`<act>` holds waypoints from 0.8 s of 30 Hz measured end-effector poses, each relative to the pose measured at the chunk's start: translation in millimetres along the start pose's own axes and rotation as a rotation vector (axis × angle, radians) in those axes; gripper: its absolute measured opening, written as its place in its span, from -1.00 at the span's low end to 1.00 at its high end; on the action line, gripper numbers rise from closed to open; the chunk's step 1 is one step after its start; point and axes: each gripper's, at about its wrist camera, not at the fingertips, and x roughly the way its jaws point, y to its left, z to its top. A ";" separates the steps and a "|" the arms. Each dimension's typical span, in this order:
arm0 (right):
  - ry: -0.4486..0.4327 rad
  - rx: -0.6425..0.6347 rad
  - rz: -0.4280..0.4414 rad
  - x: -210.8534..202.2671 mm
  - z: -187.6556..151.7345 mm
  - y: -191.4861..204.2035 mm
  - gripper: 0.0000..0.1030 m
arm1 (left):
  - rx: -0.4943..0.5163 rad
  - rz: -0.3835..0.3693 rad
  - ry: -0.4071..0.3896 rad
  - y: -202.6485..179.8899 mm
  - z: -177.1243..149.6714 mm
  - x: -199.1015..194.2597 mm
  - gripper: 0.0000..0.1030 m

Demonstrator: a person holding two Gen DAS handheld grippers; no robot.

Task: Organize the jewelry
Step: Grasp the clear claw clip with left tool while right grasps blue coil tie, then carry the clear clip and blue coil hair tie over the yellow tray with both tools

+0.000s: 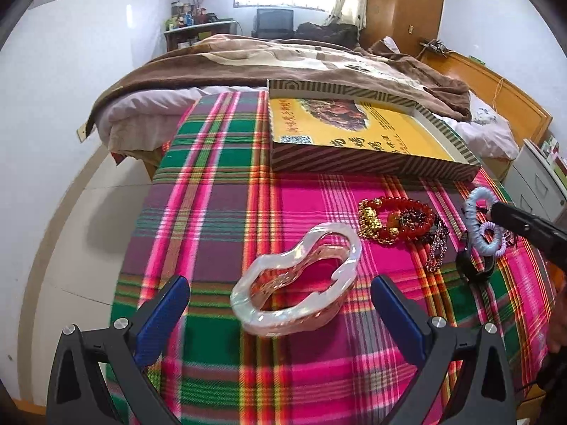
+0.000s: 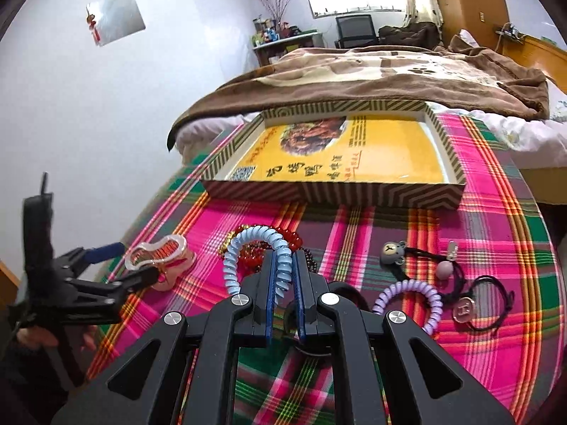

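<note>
A pink glass dish [image 1: 296, 279] sits on the plaid cloth between the fingers of my open left gripper [image 1: 280, 304]; it also shows in the right wrist view [image 2: 161, 256]. My right gripper [image 2: 283, 265] is shut on a light blue spiral hair tie [image 2: 257, 251] and holds it above the cloth; the tie shows in the left wrist view [image 1: 476, 219]. Red bead bracelets [image 1: 400, 221] with gold charms lie right of the dish. A purple spiral tie [image 2: 413, 299], a bear charm tie [image 2: 391, 251] and a black cord bracelet [image 2: 485, 313] lie at right.
A shallow striped cardboard box [image 2: 336, 194] with a yellow printed bottom stands behind the jewelry on the plaid cloth [image 1: 219, 191]. A bed with a brown blanket [image 1: 248, 60] lies beyond. A black band [image 1: 475, 265] lies near the bracelets.
</note>
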 end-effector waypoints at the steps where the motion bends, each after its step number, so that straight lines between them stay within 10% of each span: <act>1: -0.004 0.002 -0.002 -1.3 0.3 -0.6 -0.81 | 0.006 -0.010 0.011 -1.7 1.8 5.0 1.00; 24: -0.014 0.031 -0.007 -5.8 -0.1 -12.6 -0.81 | 0.068 -0.009 0.033 -19.2 6.5 24.8 0.03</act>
